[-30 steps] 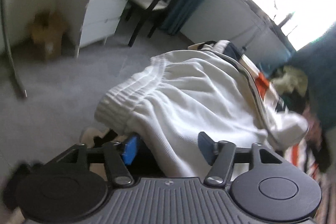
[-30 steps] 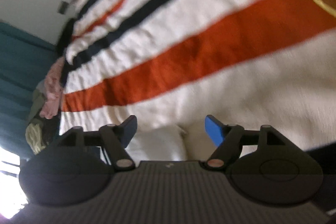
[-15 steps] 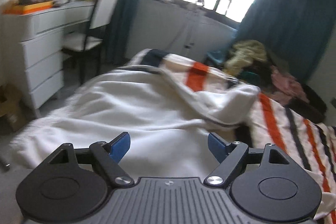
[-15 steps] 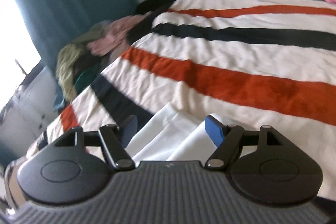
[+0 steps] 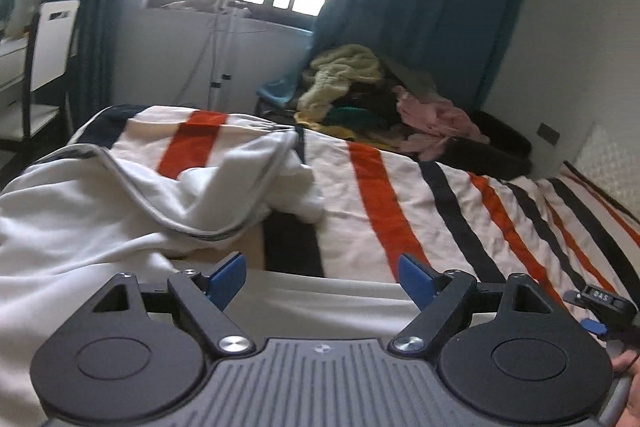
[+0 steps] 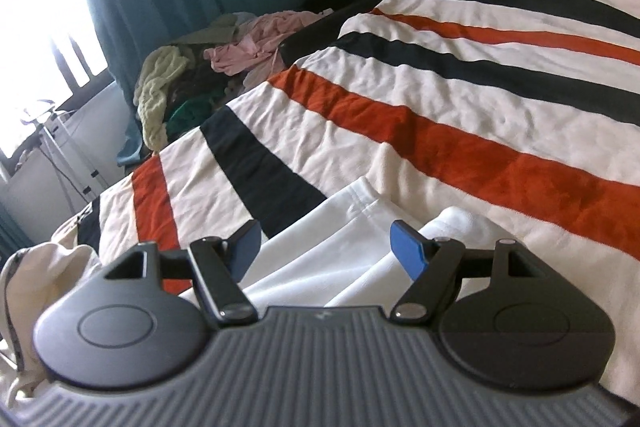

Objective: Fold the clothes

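Both tongs wide apart over white garment [image 6: 352, 259] on bed

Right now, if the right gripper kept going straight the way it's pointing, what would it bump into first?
Probably the white garment: the right gripper hangs open with that cloth lying just under and ahead of its fingers. The striped bedspread comes right behind it. Depth is hard to judge here.

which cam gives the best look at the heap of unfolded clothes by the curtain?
Left wrist. The clothes heap sits near frame centre, facing the camera, with yellow, green and pink pieces distinct beyond the striped bed cover. The right wrist view shows the same heap tilted, toward the left, partly hidden behind the bed's edge.
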A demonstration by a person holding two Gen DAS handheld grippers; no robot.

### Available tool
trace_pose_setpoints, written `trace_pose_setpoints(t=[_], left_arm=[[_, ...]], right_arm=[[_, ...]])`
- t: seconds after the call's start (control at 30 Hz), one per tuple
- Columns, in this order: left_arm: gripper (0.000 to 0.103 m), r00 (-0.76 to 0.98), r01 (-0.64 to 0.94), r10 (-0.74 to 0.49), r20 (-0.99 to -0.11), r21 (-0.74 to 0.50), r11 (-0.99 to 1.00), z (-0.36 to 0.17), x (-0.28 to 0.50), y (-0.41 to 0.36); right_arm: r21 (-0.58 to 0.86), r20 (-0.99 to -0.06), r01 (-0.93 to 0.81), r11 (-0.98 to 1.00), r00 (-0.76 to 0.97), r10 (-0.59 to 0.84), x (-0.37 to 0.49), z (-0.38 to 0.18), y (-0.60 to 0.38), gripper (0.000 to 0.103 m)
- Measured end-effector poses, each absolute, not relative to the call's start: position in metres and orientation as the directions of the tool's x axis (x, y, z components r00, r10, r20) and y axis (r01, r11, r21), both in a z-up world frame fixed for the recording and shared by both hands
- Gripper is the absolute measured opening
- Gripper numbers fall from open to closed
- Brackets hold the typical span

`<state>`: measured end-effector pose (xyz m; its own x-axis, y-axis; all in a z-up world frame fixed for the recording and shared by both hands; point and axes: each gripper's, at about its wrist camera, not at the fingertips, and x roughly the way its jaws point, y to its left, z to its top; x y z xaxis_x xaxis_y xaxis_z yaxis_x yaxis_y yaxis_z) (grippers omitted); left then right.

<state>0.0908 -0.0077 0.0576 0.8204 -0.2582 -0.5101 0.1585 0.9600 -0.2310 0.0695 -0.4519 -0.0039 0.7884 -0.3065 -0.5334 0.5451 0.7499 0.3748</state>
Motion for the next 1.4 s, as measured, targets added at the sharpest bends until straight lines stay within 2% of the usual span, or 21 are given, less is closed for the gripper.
trace_pose_setpoints(t=[0.33, 0.47, 0.67, 0.87, 1.0, 1.1, 1.27, 1.4], left_arm=[[0.085, 0.816, 0.142, -0.198, -0.544, -0.143, 0.979, -0.013, 0.106, -0.026], [0.085, 0.798, 0.111, -0.180, -0.575, -0.153, 0.982, -0.034, 0.108, -0.013], [0.085, 0.798, 0.108, -0.178, -0.575, -0.155, 0.982, -0.041, 0.106, -0.007], [0.085, 0.804, 0.102, -0.183, -0.566, -0.171, 0.980, -0.040, 0.099, -0.004], [0.085, 0.802, 0.090, -0.189, -0.567, -0.197, 0.976, -0.041, 0.098, 0.000], [0.085, 0.799, 0.079, -0.199, -0.567, -0.229, 0.970, -0.041, 0.101, 0.003], [0.085, 0.795, 0.080, -0.204, -0.571, -0.235, 0.969, -0.043, 0.103, 0.002], [0.085, 0.785, 0.092, -0.220, -0.579, -0.243, 0.966, -0.046, 0.105, -0.001]], right_arm=[[0.313, -0.553, 0.518, 0.796, 0.781, -0.291, 0.085, -0.011, -0.440, 0.074], [0.280, -0.556, 0.515, 0.810, 0.775, -0.300, 0.090, -0.014, -0.435, 0.074], [0.289, -0.558, 0.494, 0.820, 0.783, -0.275, 0.096, -0.017, -0.435, 0.074], [0.450, -0.535, 0.441, 0.777, 0.829, -0.161, 0.115, -0.002, -0.479, 0.074], [0.378, -0.506, 0.381, 0.844, 0.848, -0.156, 0.132, -0.002, -0.507, 0.070], [0.452, -0.580, 0.439, 0.777, 0.806, -0.119, 0.143, -0.029, -0.537, 0.058], [0.410, -0.651, 0.477, 0.778, 0.750, -0.116, 0.159, -0.054, -0.558, 0.057], [0.443, -0.697, 0.483, 0.756, 0.715, -0.049, 0.168, -0.078, -0.568, 0.056]])
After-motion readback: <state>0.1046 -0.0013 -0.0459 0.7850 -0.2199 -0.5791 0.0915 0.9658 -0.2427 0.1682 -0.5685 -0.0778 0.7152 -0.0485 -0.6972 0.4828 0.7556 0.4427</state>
